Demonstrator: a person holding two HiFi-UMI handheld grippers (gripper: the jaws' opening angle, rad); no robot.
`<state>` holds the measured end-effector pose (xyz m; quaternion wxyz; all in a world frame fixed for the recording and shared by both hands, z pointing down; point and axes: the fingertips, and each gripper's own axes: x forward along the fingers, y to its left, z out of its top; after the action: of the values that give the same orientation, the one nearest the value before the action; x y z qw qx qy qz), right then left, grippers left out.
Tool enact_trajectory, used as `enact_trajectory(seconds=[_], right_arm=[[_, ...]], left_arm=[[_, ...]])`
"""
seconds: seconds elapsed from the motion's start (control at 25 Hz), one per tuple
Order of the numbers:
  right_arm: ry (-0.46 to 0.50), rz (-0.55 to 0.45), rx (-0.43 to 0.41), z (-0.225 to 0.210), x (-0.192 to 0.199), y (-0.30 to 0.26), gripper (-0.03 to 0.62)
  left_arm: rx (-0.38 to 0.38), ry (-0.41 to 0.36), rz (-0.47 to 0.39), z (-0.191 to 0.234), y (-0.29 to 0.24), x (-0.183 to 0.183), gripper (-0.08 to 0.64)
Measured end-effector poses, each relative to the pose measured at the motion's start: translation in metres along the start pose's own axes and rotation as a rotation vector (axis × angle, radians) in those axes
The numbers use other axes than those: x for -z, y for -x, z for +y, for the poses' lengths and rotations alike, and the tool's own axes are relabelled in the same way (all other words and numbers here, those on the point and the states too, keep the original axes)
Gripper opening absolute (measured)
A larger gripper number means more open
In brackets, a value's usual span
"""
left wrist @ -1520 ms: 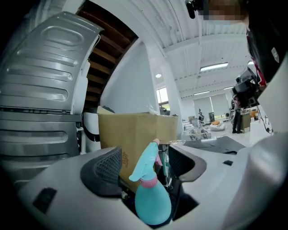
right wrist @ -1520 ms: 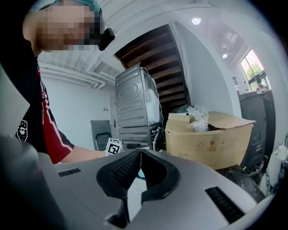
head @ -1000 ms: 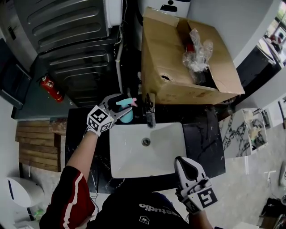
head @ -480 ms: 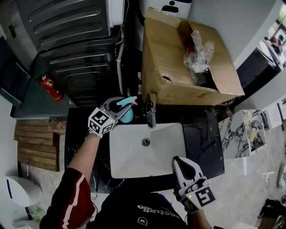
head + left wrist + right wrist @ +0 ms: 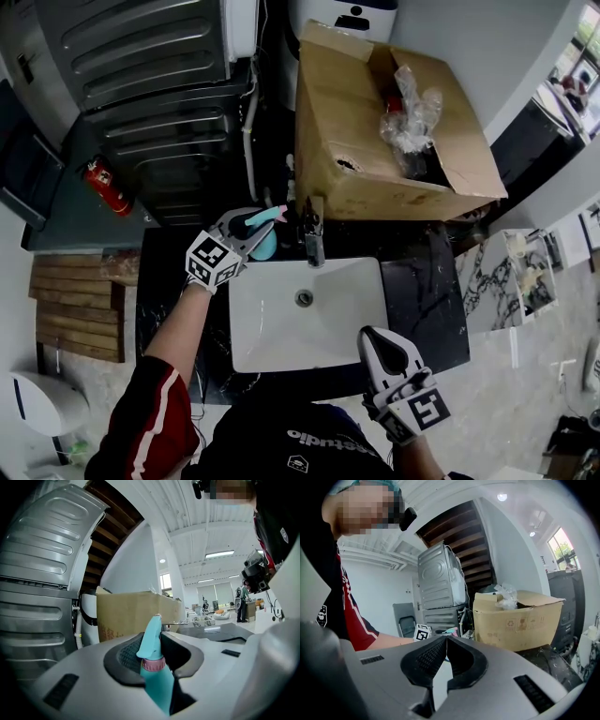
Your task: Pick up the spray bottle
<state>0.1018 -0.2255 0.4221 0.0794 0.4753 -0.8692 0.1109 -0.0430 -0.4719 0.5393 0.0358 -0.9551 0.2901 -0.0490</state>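
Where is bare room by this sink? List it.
Bare: the dark counter right of the sink, and the sink's own basin. Crowded: the strip behind the sink, where faucet, spray bottle and cardboard box stand close.

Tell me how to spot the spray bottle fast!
Find the white sink in the black counter, then the faucet at its back edge. Just left of the faucet is the spray bottle, with the left gripper's jaws closing around it. It's the only teal thing there, with a pink ring at its neck.
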Motion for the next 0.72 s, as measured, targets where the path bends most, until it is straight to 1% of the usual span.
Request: enact_trajectory(seconds=[0.4,0.52,0.72], right_arm=[[-0.004,-0.018,-0.035,0.004,-0.007,0.004,0.037],[0.010,-0.030,-0.045,0.004,-0.014,0.005,0.037],[0.015,-0.064,-0.073,0.008,-0.029,0.005,0.038]], left_arm=[[-0.022,0.028,-0.050,-0.010,0.018,-0.024,0.112],[-0.019,0.004,-0.056,-0.017,0.027,-0.039,0.112],[-0.014,-0.046,-0.078,-0.031,0.046,-0.075,0.112]])
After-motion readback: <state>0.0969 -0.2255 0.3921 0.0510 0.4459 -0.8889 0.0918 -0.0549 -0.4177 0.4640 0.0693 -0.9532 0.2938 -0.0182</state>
